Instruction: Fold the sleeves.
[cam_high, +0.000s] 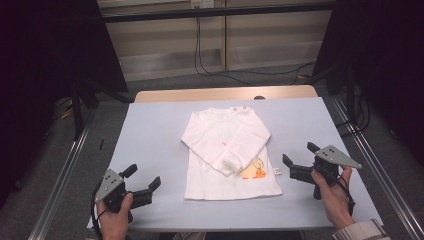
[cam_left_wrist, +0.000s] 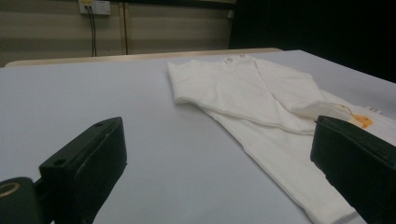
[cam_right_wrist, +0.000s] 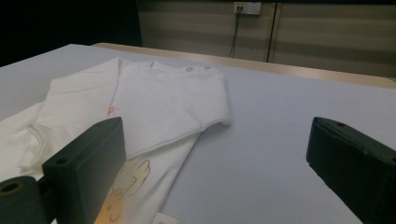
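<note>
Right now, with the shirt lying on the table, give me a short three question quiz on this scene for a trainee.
1. True or false: the left gripper is clamped on the white shirt.
2. Which sleeve arrangement is shown? A) both sleeves spread out to the sides, B) both sleeves folded across the chest, C) sleeves hidden under the body.
3. Fill in: the orange print sits near the shirt's ____ hem, on the side of the right gripper.

Key
1. False; it is open and apart from the cloth.
2. B
3. bottom
</note>
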